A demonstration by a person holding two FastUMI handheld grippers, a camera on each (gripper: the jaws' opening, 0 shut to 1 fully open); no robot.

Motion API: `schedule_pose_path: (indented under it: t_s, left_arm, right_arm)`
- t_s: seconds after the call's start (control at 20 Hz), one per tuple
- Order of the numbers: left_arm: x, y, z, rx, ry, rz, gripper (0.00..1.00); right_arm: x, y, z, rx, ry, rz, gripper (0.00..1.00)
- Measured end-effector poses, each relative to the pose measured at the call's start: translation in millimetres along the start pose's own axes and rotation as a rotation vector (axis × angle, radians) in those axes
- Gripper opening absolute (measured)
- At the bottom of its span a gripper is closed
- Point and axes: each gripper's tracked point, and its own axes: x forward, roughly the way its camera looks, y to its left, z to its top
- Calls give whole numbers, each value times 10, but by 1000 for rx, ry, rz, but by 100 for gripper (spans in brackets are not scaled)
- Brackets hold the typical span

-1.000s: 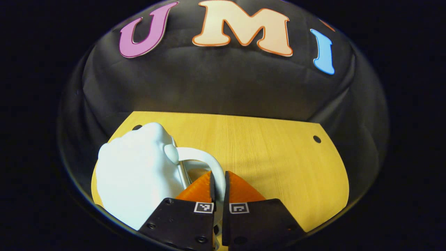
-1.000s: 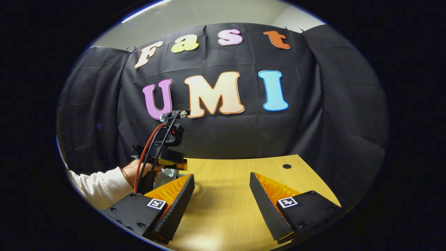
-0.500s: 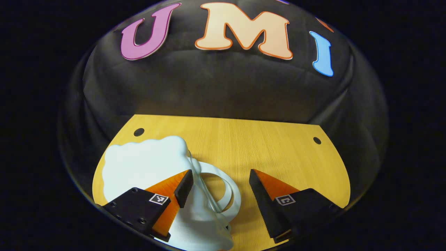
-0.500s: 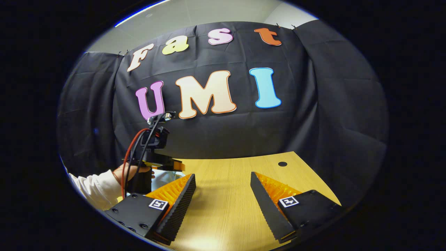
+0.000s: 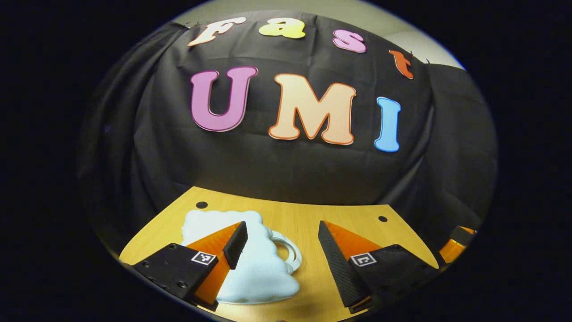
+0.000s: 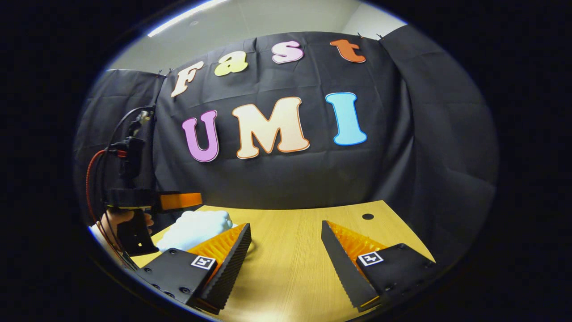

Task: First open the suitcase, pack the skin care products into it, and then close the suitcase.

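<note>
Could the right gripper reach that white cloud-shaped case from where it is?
Probably yes. The right gripper is open above bare table, and the white case lies just beyond its left finger, nothing between.

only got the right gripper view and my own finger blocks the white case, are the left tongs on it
Observer: No. In the left gripper view the left tongs stand open, with neither finger pressing on anything.
Operator: where's the handle
Observer: The handle is a white loop lying flat on the table, on the side of the case that faces the gap between those fingers.
Operator: is the case open
Observer: It looks closed. The suitcase lies flat as one lump, and I can see no gap in it.
</note>
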Motion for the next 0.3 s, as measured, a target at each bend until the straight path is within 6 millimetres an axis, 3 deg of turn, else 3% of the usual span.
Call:
schedule_pose_path:
  t_s: [0.2, 0.3]
  left_arm:
    - [-292, 87, 92, -104, -87, 17, 94]
    - [-354, 177, -8, -83, -84, 48, 94]
  right_arm:
    - [-66, 44, 77, -8, -28, 16, 99]
    - [-90, 74, 89, -13, -35, 23, 99]
